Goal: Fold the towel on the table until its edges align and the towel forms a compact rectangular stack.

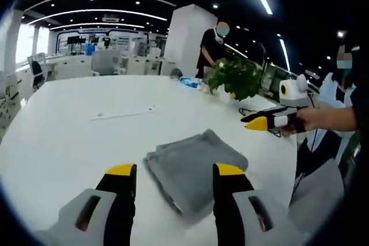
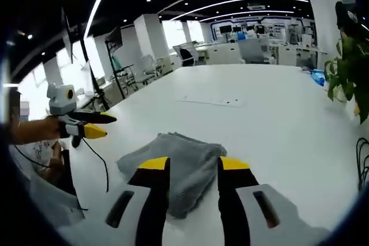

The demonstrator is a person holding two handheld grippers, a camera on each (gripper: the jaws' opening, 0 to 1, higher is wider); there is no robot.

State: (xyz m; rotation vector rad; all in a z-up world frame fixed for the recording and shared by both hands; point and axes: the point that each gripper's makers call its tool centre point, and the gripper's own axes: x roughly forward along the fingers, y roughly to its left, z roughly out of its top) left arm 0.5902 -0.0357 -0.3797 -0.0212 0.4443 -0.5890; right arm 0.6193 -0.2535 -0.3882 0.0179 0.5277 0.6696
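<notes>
The grey towel (image 1: 195, 168) lay folded on the white tabletop (image 1: 69, 142), near the edge closest to the person. It was a soft, thick cloth, doubled into a roughly rectangular pad with several layers showing along its sides. The edges did not line up exactly: in the left gripper view an upper layer sat slightly back from the one beneath, and the far corner bulged a little. In the right gripper view the towel (image 2: 173, 162) looked rumpled at its far edge, with a loose fold standing up there.

The left claw (image 1: 174, 172) hovered above the towel with its yellow-tipped jaws spread apart and nothing between them; the towel showed through the gap. The right claw (image 2: 194, 163) was likewise open and empty, its jaws framing the near part of the towel.

In the left gripper view the right claw (image 1: 258, 122) also appeared at the right, held in a hand (image 1: 307, 120) clear of the towel. In the right gripper view the left claw (image 2: 95, 125) appeared at the left, off beyond the tabletop edge.

A potted green plant (image 1: 235, 77) stood at the far right of the tabletop, well apart from the towel.
</notes>
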